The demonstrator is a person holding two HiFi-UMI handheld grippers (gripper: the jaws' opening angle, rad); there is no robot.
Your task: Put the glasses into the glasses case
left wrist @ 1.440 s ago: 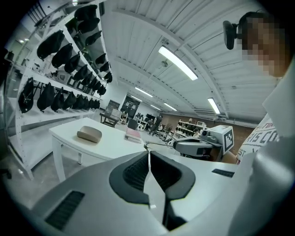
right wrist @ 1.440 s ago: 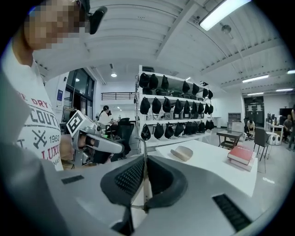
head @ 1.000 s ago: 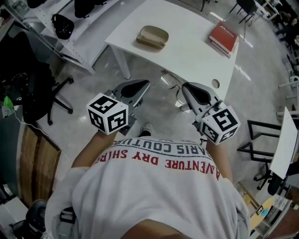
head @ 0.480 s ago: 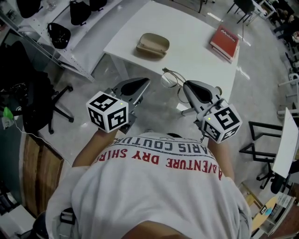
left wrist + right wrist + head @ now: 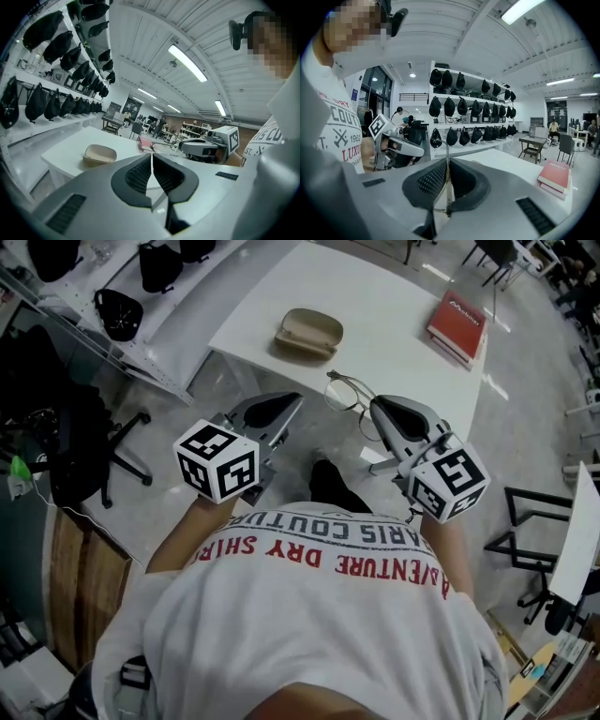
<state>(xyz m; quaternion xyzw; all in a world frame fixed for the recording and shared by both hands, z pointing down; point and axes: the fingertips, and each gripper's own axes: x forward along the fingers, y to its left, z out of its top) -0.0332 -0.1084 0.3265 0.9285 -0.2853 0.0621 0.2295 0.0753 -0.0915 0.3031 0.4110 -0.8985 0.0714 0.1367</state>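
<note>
The glasses are up off the table, thin wire frame and clear lenses hanging right at its near edge, pinched by the right claw. In the right gripper view the claw's two dark ribbed pads are pressed together on a slim strip of the frame, which runs up between them. Out on the table, far and to the left of the glasses, sits the tan glasses case, lid down, well apart from both claws. A red book lies at the table's far right corner. The left claw is level with the right one, to the left of the glasses and short of the table's near edge. Its pads meet with nothing between them, so it is closed and empty. Each gripper carries its black-and-white marker cube near the person's white shirt with red lettering. Off to the far left, a shelf holds dark bags, and a black chair stands on the grey floor.
</note>
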